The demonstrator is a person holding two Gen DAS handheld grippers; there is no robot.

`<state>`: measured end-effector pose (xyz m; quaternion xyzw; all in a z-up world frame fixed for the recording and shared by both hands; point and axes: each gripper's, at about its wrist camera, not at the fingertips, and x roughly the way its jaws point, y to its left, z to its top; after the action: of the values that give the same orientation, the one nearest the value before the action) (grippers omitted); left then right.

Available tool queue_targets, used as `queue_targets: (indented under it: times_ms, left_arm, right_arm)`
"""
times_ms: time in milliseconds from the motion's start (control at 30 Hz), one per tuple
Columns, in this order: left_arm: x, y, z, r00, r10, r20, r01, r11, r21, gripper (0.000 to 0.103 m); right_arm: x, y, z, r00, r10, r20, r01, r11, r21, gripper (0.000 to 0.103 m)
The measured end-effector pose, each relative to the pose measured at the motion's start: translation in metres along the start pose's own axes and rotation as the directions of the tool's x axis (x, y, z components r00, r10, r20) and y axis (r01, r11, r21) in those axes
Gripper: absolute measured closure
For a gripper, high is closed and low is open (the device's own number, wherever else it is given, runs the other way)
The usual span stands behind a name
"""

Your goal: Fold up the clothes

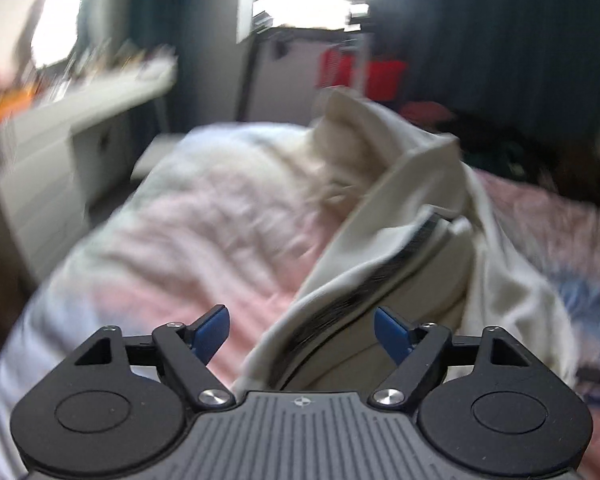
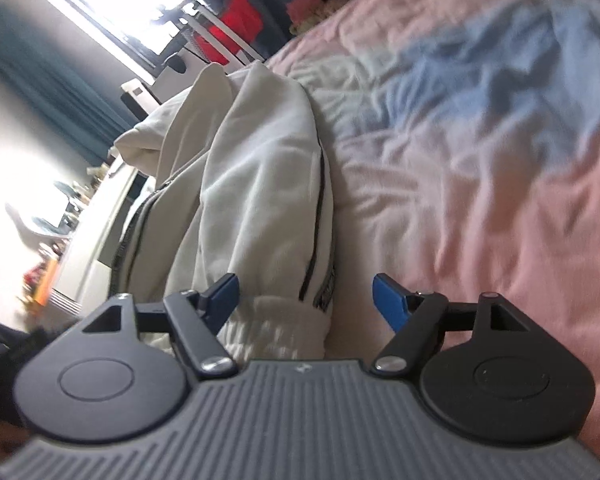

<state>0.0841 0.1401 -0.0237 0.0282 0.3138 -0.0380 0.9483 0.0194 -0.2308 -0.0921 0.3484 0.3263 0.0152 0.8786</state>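
Garment (image 1: pixel 412 184): cream zip jacket, bunched on bed (image 1: pixel 188 232) just ahead of both claws, partly btwn jaws. Left claw (image 1: pixel 302 334) released, pads clear of cloth. Right claw (image 2: pixel 306 306) spread, cuff btwn pads, not pinched. Folding incomplete; tidy folds still req'd.

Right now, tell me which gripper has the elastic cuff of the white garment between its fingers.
The right gripper: the garment's gathered cuff lies between its open fingers. The left gripper has a black-striped fold there.

left wrist: down across bed (image 1: pixel 204 232) | right wrist: rolled, close | shared: white garment (image 2: pixel 256 184) (and bed)
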Motion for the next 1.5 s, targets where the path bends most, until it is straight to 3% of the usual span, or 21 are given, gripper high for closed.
queue_targets:
  times_ms: [100,233,300,400,467,533,667,767,867,1000,1100,1167,1233,1333,1400,1467,1500]
  left_arm:
    - [0.019,-0.036,-0.003,1.000,-0.003,0.014,0.001,0.988,0.154,0.020]
    - [0.052,-0.053,0.004,0.999,0.034,0.002,-0.034,0.983,0.182,0.021]
    - [0.067,-0.055,0.013,0.997,0.068,-0.020,-0.064,0.985,0.161,0.026]
    - [0.079,-0.060,0.024,1.000,0.007,-0.027,-0.003,0.993,0.121,0.040]
    - [0.082,-0.066,0.026,0.999,-0.039,-0.009,0.039,0.991,0.126,0.070]
    - [0.082,-0.066,0.028,0.998,-0.062,-0.004,0.062,0.992,0.111,0.085]
    - [0.065,-0.027,0.036,0.996,-0.070,0.049,0.074,0.994,-0.075,0.094]
    - [0.064,0.009,0.036,0.998,0.010,0.066,0.002,0.984,-0.178,0.094]
    - [0.082,0.032,0.026,0.998,0.065,0.005,-0.063,0.980,-0.190,0.093]
    - [0.090,0.048,0.018,0.999,0.020,-0.049,-0.030,0.974,-0.224,0.086]
    - [0.074,0.057,0.014,0.996,-0.020,-0.082,-0.003,0.961,-0.278,0.069]
    - [0.059,0.067,0.008,0.992,-0.044,-0.114,0.005,0.948,-0.318,0.050]
    - [0.040,0.079,-0.001,0.988,-0.053,-0.145,-0.002,0.934,-0.358,0.031]
    - [0.017,0.104,-0.022,0.977,-0.107,-0.185,0.015,0.899,-0.439,0.027]
    - [0.013,0.121,-0.038,0.960,-0.164,-0.228,0.027,0.862,-0.506,0.029]
    - [0.009,0.139,-0.051,0.944,-0.222,-0.245,0.041,0.814,-0.580,0.033]
    - [0.008,0.146,-0.053,0.943,-0.243,-0.225,0.053,0.781,-0.622,0.033]
  right_arm:
    - [0.004,0.001,0.002,1.000,0.000,0.006,0.000,1.000,-0.019,0.027]
    - [0.009,-0.002,0.000,1.000,0.012,-0.014,-0.012,1.000,-0.005,0.027]
    - [0.008,-0.003,-0.001,1.000,0.017,-0.016,-0.017,1.000,0.001,0.027]
    - [0.005,-0.004,-0.002,1.000,0.016,-0.011,-0.016,1.000,0.000,0.025]
    - [0.006,-0.003,-0.003,1.000,0.012,-0.010,-0.012,1.000,-0.008,0.025]
    - [0.007,-0.001,-0.004,1.000,0.007,-0.010,-0.007,1.000,-0.016,0.025]
    - [0.010,0.002,-0.005,1.000,-0.004,-0.004,0.004,0.999,-0.037,0.025]
    - [0.011,0.005,-0.005,1.000,-0.003,0.000,0.003,0.999,-0.052,0.025]
    - [0.014,0.007,-0.006,1.000,0.012,-0.014,-0.013,0.998,-0.060,0.026]
    - [0.018,0.002,-0.006,0.999,0.037,-0.040,-0.038,0.999,-0.024,0.026]
    - [0.018,-0.003,-0.005,0.997,0.060,-0.049,-0.060,0.998,0.009,0.027]
    - [0.018,-0.007,-0.005,0.995,0.085,-0.057,-0.083,0.996,0.041,0.028]
    - [0.018,-0.012,-0.003,0.990,0.120,-0.071,-0.114,0.990,0.079,0.040]
    - [0.017,-0.017,0.000,0.985,0.154,-0.078,-0.145,0.982,0.119,0.042]
    - [0.017,-0.018,0.000,0.984,0.159,-0.082,-0.148,0.981,0.127,0.042]
    - [0.018,-0.017,-0.001,0.983,0.160,-0.085,-0.148,0.980,0.130,0.042]
    - [0.019,-0.017,-0.001,0.983,0.160,-0.087,-0.148,0.980,0.131,0.042]
